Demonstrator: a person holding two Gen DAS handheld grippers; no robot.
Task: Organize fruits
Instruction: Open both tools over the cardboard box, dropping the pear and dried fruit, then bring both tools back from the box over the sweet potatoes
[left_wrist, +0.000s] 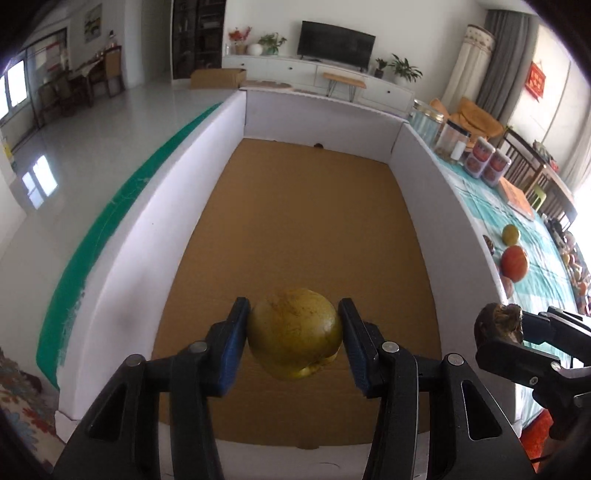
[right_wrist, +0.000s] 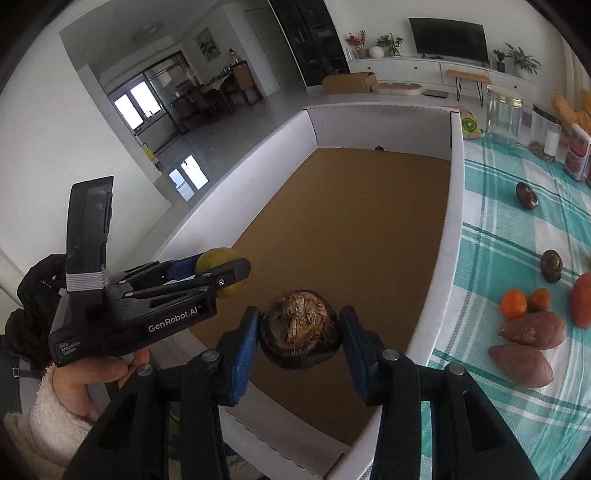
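Beyond table: TV (right_wrist: 448, 38) on white cabinet (right_wrist: 424, 72), plants (right_wrist: 521, 59) beside, cardboard box (right_wrist: 347, 83) on floor. On checked cloth (right_wrist: 495, 236): glass jars (right_wrist: 504, 110), red-label tubs (left_wrist: 487, 160), orange book (left_wrist: 517, 197).

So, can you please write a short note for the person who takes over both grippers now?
Left gripper: shut on a yellow-green round fruit, held over the near end of the white box.
Right gripper: shut on a dark brown rough-skinned fruit, also held above the box's near end.
Done: nothing sits in the box; only a small dark speck shows at the far wall.
Left: put both fruits in the box. On the checked tablecloth wait two dark fruits, two small oranges, two sweet potatoes and a red fruit at the right edge.
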